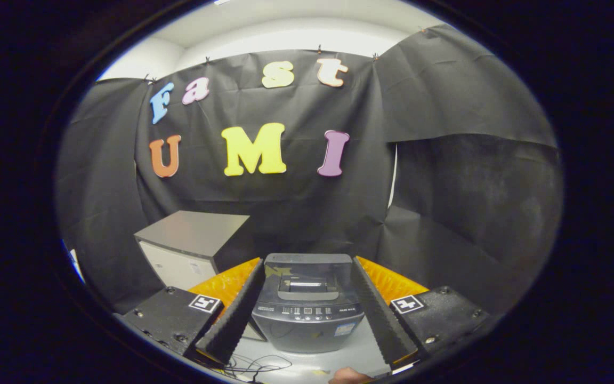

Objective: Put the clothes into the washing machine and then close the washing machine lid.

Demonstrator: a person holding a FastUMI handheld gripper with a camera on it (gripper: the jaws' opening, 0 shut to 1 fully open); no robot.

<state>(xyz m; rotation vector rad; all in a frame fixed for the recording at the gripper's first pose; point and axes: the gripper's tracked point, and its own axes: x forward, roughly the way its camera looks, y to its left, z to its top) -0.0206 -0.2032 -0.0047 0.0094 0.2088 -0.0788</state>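
Tool [307, 298] fingers spread wide, holding nothing; ribbed black pads [232, 314] on orange backing. Small dark-grey washing machine [307, 314] sits framed between them, just ahead, on a pale counter [349, 357]: boxy, glossy lid down, button panel along its front. Grey matte box [190, 245] stands beside it. Thin black cables [256, 365] lie near the fingers.
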